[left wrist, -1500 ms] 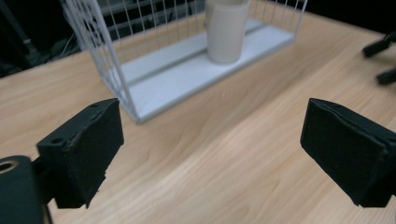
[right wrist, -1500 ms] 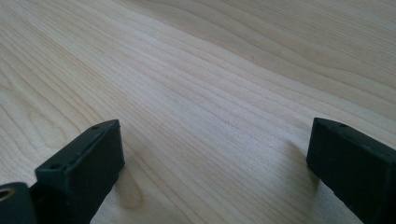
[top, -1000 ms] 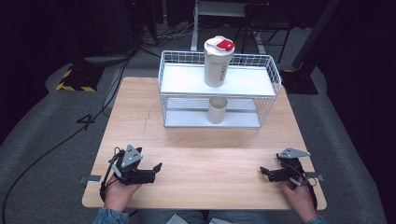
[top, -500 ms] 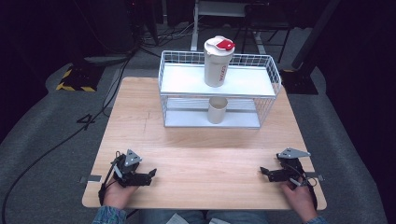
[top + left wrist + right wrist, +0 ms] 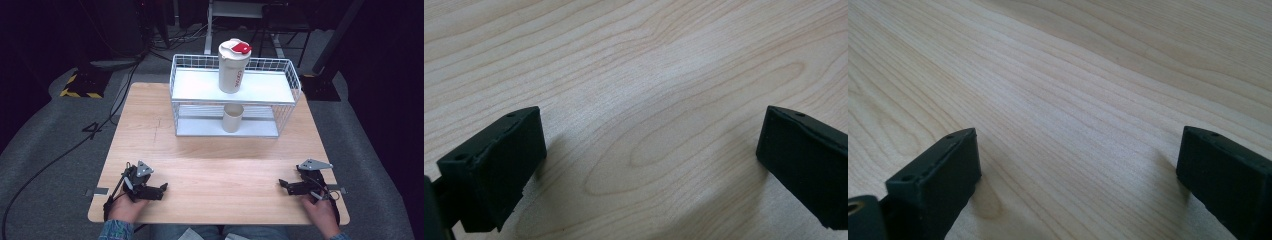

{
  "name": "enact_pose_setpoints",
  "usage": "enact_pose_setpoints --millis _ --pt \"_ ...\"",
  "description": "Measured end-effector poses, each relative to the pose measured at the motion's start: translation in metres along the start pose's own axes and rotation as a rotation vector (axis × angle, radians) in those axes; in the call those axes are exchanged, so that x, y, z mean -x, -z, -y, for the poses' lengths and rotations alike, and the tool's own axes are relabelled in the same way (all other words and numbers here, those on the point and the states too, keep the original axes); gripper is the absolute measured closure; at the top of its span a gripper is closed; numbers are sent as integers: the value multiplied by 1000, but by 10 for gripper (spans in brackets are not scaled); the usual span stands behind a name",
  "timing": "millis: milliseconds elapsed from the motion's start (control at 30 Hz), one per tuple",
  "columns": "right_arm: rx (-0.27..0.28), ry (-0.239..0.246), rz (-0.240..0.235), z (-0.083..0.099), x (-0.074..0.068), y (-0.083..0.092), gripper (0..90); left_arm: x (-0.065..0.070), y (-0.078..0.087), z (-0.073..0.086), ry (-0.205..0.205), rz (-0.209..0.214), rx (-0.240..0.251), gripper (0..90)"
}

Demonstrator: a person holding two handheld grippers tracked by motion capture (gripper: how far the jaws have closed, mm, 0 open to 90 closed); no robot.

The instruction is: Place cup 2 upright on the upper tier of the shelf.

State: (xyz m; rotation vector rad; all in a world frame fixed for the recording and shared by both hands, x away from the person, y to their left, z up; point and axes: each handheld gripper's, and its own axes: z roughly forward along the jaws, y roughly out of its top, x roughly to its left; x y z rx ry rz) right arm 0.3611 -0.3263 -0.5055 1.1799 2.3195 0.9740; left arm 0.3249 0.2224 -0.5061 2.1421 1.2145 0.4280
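The left gripper (image 5: 159, 189) rested wide open and empty on the light wooden table (image 5: 220, 165). Ahead, well apart, the white wire two-tier rack (image 5: 286, 80) held an upright white red-lidded shaker bottle (image 5: 233, 66) above, perhaps a cream cup (image 5: 233, 118) below. The right gripper (image 5: 285, 185) lay equally wide, similarly distant.

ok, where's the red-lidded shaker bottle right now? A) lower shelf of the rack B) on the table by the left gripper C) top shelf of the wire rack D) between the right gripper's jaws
C: the red-lidded shaker bottle stands upright on the top shelf of the white wire rack, above the lidless cup on the lower shelf.
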Motion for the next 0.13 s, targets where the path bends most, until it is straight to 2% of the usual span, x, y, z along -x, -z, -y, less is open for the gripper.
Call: enact_pose_setpoints --millis 133 --pt "1 -1 -1 0 0 0 39 0 0 0 10 -3 4 2"
